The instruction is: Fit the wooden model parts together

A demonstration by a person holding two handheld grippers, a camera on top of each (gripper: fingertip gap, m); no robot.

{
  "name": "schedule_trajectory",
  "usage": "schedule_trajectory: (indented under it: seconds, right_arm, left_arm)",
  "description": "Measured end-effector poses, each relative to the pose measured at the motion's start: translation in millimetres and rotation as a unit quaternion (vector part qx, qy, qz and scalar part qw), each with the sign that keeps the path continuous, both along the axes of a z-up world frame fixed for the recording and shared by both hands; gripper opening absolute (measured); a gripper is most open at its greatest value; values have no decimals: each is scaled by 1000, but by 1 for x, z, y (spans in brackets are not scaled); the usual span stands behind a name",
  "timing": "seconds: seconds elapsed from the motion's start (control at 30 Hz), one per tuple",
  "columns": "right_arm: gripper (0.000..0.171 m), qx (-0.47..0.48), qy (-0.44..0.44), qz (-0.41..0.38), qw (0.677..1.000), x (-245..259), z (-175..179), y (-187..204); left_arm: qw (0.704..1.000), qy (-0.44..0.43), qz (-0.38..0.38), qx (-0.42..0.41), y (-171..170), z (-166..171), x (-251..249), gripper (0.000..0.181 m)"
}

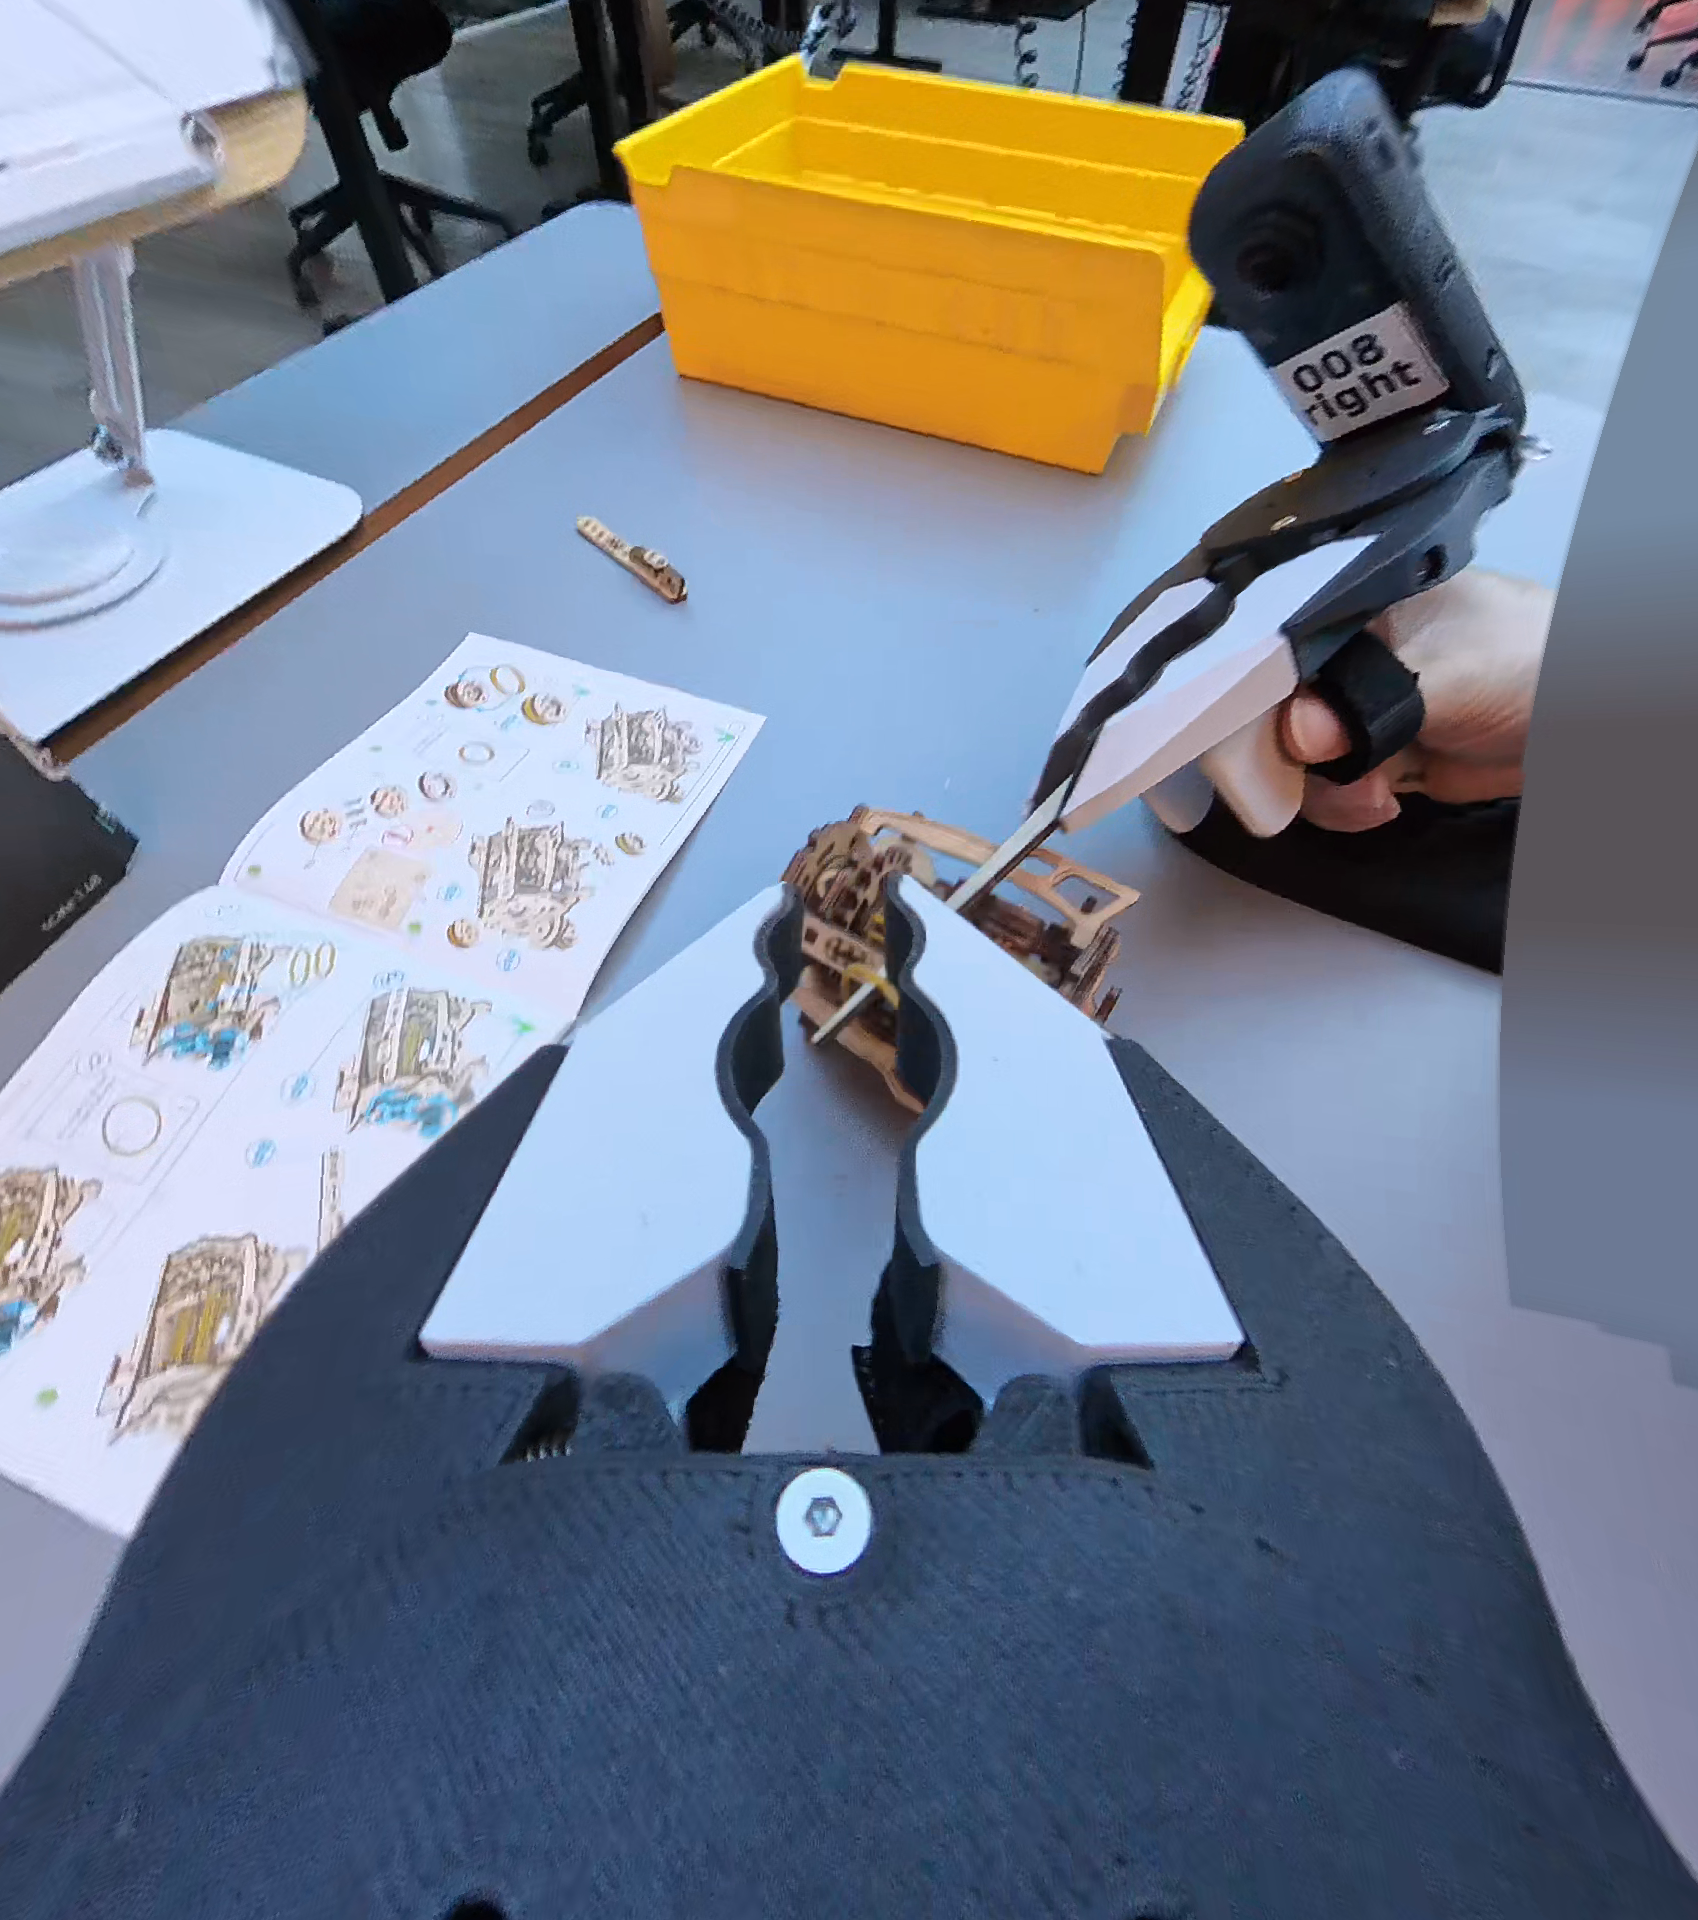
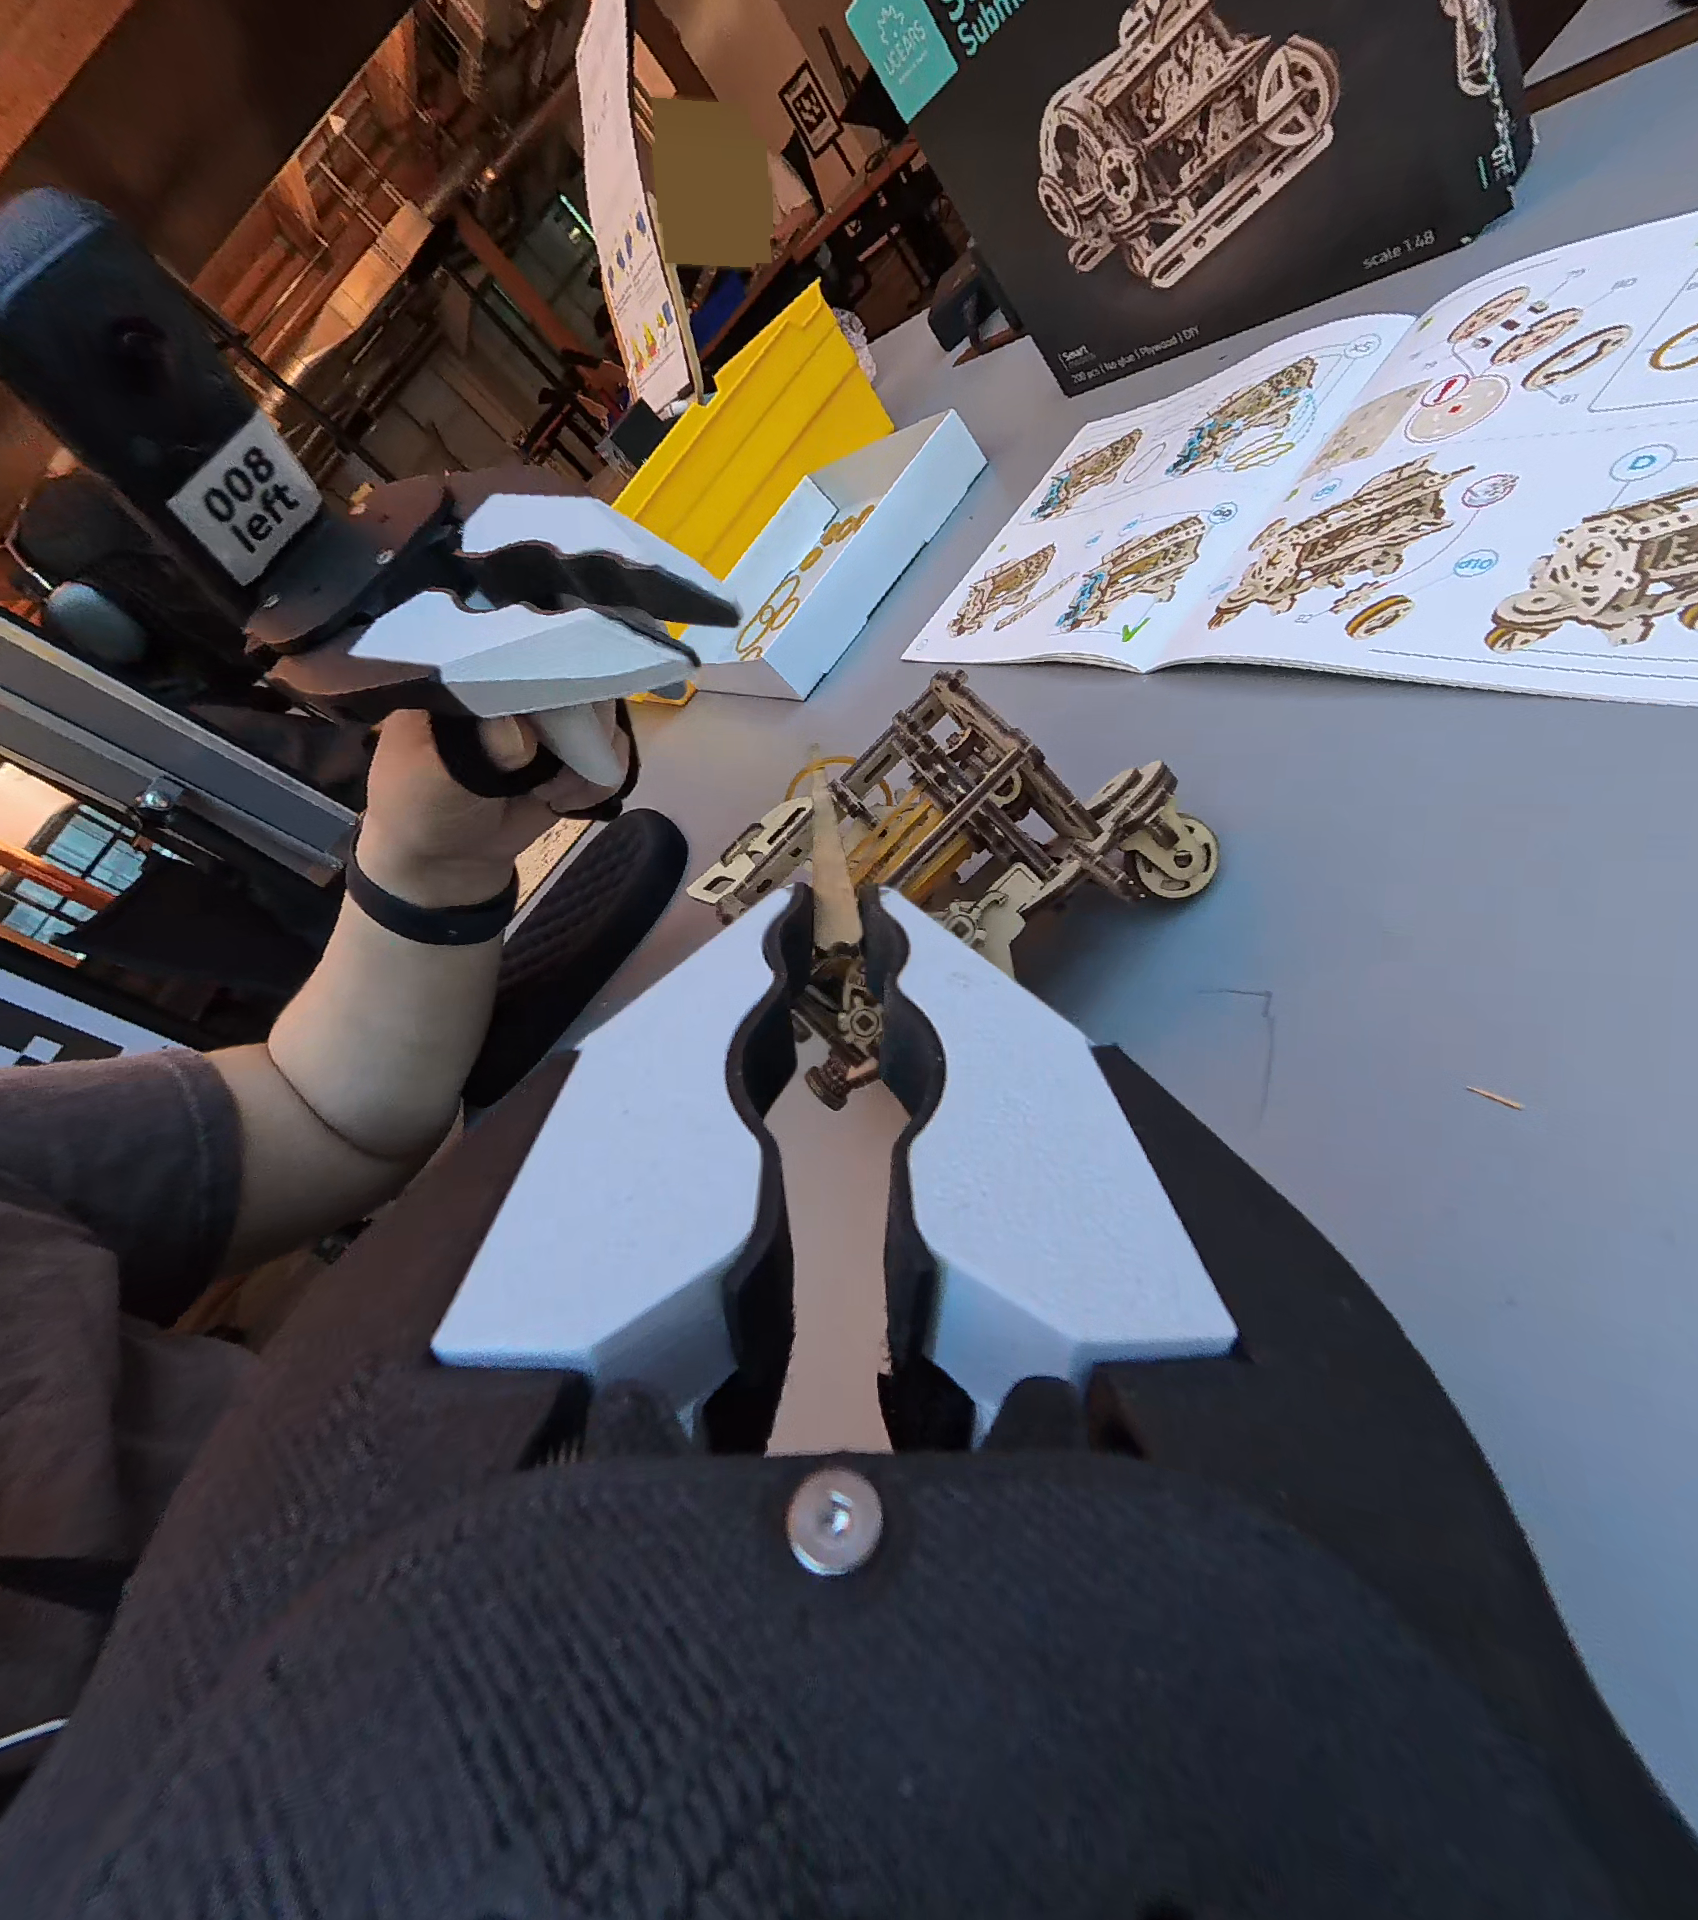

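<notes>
- Left wrist view: your left gripper fills the lower frame, jaws apart with a narrow gap, tips low over the grey table and holding nothing.
- Wooden model sits on the table just past those tips, partly hidden behind them.
- Your right gripper comes in from the right, held in your right hand, jaws pinched on a thin wooden stick; the stick slants down into the model.
- Instruction booklet lies open to the left of the model; a small loose wooden part lies farther back, with a yellow bin behind it.
- Right wrist view: your right gripper is clamped on the stick, which points straight ahead at the model on the table.
- Your left gripper is up off the table to the left, above and near the model, jaws slightly parted, nothing in them; your left hand grips the handle.
- Booklet is open beyond the model, dark kit box stands behind it, white tray with rings sits beside the yellow bin.
- Tiny splinter lies on the table to the right.
</notes>
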State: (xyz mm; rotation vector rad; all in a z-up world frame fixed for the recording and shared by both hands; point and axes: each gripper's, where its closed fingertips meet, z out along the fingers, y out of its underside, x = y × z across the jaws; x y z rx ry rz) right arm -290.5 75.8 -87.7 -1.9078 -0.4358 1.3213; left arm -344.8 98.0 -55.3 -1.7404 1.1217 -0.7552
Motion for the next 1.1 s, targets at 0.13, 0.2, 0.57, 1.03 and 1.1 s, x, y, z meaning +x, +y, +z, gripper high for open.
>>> schedule_trajectory:
  seconds: [0.13, 0.2, 0.57, 1.03, 1.1]
  right_arm:
    - [7, 4, 14, 5, 1000, 0, 4, -1]
    - [7, 8, 20, 5, 1000, -1, 6, 0]
    - [7, 83, 50, -2, 995, -1, 35, -5]
    - [7, 148, 17, -24, 988, 13, 63, -21]
    - [7, 154, 8, -34, 987, 17, 63, -20]
  left_arm:
    - [999, 0, 18, -44, -4, -14, -10, 13]
    - [997, -17, 19, -69, -5, -19, -11, 12]
    - [992, -83, 22, -97, -2, -2, -16, 34]
    - [999, -37, 20, -2, -17, -2, 27, 0]
    - [1000, -25, 7, 0, -23, -2, 31, 0]
